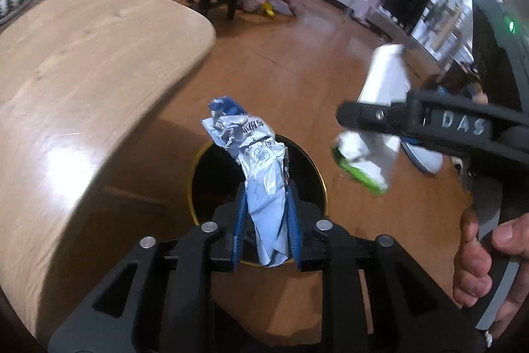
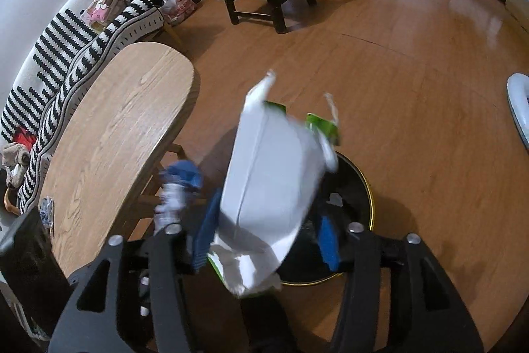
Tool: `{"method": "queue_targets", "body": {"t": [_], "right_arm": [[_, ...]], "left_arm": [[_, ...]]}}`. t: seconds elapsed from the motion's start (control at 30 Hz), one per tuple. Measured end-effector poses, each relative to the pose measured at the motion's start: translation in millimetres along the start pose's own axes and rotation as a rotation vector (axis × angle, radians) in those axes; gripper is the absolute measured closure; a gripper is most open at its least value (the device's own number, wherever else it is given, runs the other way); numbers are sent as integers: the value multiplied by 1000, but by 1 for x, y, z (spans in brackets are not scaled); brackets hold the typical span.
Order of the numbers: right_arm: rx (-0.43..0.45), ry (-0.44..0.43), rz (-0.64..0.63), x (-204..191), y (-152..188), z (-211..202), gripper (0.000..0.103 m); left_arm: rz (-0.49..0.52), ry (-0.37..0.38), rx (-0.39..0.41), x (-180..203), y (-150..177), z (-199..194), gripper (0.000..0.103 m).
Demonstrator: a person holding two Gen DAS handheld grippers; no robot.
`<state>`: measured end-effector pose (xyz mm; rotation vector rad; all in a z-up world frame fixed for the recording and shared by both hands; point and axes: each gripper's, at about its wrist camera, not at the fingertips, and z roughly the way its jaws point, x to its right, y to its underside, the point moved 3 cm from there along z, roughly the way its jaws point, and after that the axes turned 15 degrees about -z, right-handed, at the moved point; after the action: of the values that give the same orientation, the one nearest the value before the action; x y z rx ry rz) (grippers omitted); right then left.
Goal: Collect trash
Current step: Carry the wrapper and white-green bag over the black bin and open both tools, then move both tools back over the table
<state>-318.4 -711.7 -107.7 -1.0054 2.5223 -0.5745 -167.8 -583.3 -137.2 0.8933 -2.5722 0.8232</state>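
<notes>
Bin (image 1: 198, 174): round, black inside, thin gold rim, standing on the glossy wooden floor (image 1: 297, 62) just beside the worktop; in the right wrist view (image 2: 360, 187) a small pale scrap lies inside it.
Worktop (image 1: 82, 71): pale wood with visible grain, rounded end, smooth and slightly shiny.
Crumpled wrapper (image 1: 261, 174): foil-like, creased, silver and light blue with dark blue print, twisted into a long wad that sits directly over the mouth of the bin.
Left gripper (image 1: 266, 214): black frame, blue ribbed pads (image 1: 239, 214); narrowed to a slim gap and clamped on the lower part of the crumpled wrapper.
Carton (image 2: 271, 187): flattened white card with green printed edges, folded seam down the middle, motion-blurred, above the near edge of the bin.
Right gripper (image 2: 267, 237): blue pads spread fairly wide; the left pad touches the carton, the right pad stands apart. Seen from the left wrist (image 1: 360, 118), its black finger crosses the carton (image 1: 380, 95), but whether it actually pinches cannot be told.
Right hand (image 1: 479, 270): wrapped round the handle.
</notes>
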Motion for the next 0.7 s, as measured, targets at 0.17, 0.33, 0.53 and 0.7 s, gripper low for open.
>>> {"method": "queue_targets", "body": {"t": [0.17,0.33,0.53,0.7], "right_arm": [[-1,19,5,4,1,0,37],[5,21,10,4,-1,-1,37],[38,20,-28,-21,-11,-8,27],[95,-2,-112,-71,-22,-18,20]], "left_arm": [[6,-29,-1,0,-2,14,47],[-8,-26,22,-3,-7,7,34],[-8,-81,89,-18,-5,-25,13],[-63,-125,146,-52,-11,-76,10]]}}
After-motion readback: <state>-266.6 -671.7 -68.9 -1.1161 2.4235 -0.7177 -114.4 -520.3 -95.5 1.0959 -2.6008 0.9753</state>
